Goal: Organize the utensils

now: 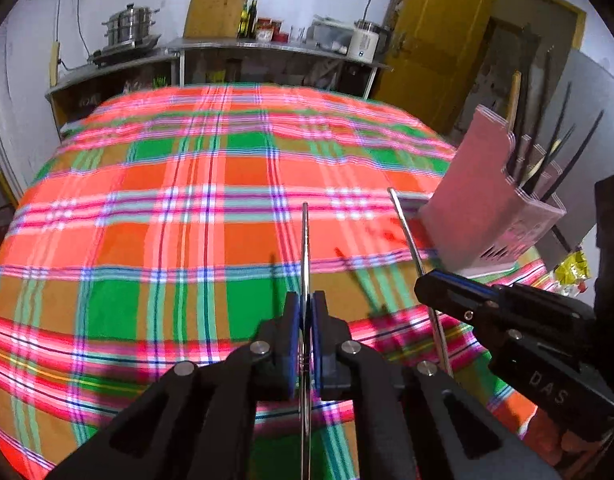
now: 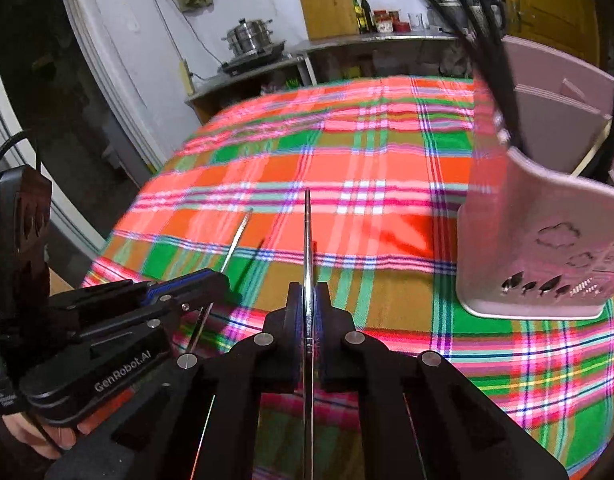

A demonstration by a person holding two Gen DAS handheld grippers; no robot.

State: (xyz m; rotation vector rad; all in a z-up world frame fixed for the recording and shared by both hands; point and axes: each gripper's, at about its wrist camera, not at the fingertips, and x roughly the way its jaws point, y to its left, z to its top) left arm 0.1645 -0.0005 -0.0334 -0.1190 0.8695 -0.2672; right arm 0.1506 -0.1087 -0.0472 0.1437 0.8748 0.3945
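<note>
Tablecloth (image 1: 147, 200), checked in orange, green and pink, covers the whole table and shows no loose utensils on the part in view. Pink holder (image 1: 487, 200), the landmark here, stands upright on the cloth toward the far right edge of the table. Several dark utensils (image 1: 563, 160) already stand in its compartments, so part of the sorting looks done.

Nearer the camera than the holder, and to its left, the two grippers are side by side above the cloth. The left gripper (image 1: 306, 312) has its jaws pressed together on a thin metal rod (image 1: 305, 248), perhaps a chopstick, which points away over the cloth. The right gripper (image 2: 309, 308), the one closer to the holder, is clamped the same way on a second metal rod (image 2: 307, 236).

Neither rod touches the holder yet; both tips sit short of it and well apart from its rim. What seems left is carrying these two rods across and dropping them into a compartment. Which compartment they belong in cannot be told.
</note>
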